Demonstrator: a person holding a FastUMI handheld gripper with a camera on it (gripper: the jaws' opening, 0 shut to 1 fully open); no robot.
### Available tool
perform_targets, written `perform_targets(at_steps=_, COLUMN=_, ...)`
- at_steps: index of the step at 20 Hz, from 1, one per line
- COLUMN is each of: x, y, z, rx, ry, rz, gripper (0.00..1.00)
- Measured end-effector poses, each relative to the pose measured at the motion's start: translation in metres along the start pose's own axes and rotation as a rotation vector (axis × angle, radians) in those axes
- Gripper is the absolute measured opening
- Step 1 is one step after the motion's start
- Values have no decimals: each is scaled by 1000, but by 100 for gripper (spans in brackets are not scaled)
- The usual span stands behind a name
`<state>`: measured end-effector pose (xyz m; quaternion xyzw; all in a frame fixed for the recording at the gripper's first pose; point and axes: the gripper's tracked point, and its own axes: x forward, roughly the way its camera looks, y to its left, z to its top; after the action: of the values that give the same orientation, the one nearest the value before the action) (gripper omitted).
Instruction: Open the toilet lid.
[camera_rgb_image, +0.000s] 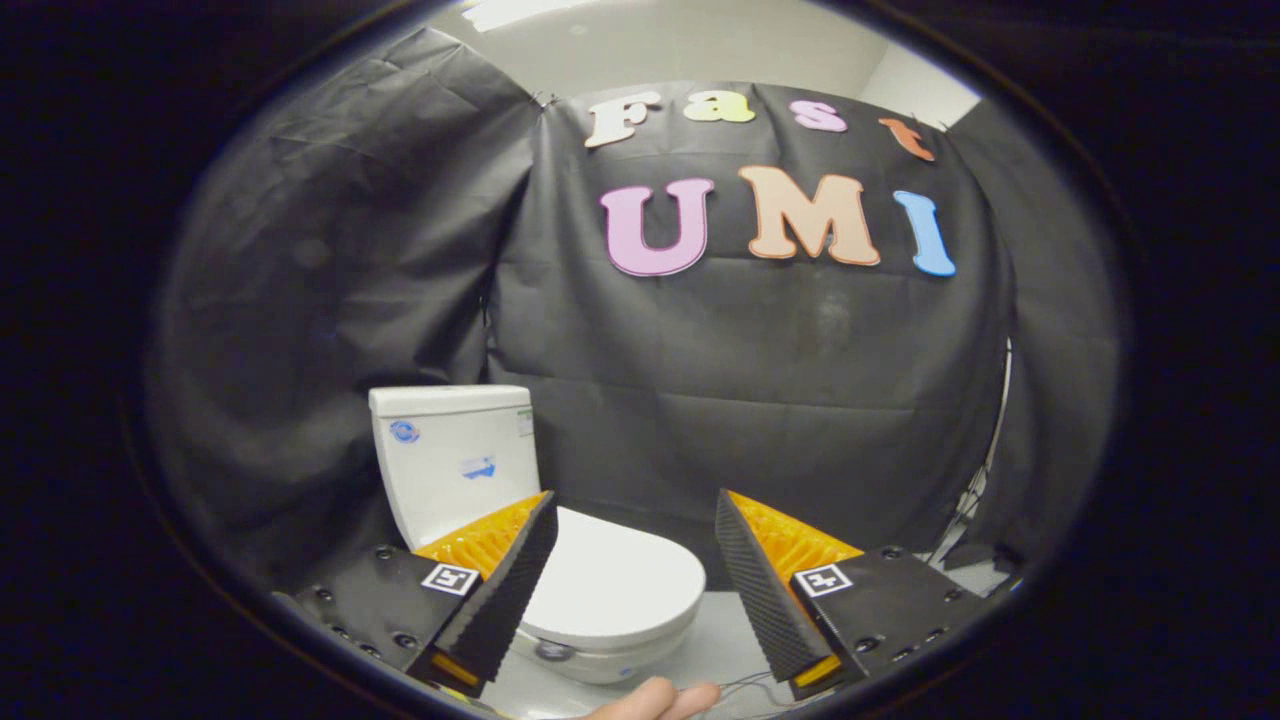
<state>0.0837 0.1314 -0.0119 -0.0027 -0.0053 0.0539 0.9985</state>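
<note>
A white toilet stands against the black cloth wall, its tank (455, 460) upright behind the bowl. The white lid (610, 580) lies flat and closed on the bowl. My gripper (635, 510) is open, held above and in front of the toilet. Its left finger (500, 590) overlaps the lid's left side in the view and the right finger (765, 590) stands to the right of the bowl. Nothing is between the fingers; the lid lies below and beyond them.
Black cloth walls close in behind and on both sides. A pale floor (720, 645) runs to the right of the bowl. A person's fingertips (655, 700) show just under the gripper, and thin wires (745, 685) lie near them.
</note>
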Motion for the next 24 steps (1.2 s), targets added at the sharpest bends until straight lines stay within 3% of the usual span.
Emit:
perform_targets(at_steps=7, x=-38, y=48, z=-57, rx=72, ry=-6, rz=-88, gripper=99)
perform_targets(at_steps=17, x=-34, y=51, z=-117, rx=142, ry=74, rz=-191, gripper=99)
perform_targets(at_steps=21, x=-23, y=48, z=-134, rx=220, ry=87, rz=-246, gripper=99)
perform_targets(at_steps=24, x=-8, y=51, z=-150, rx=359, ry=75, rz=-280, gripper=99)
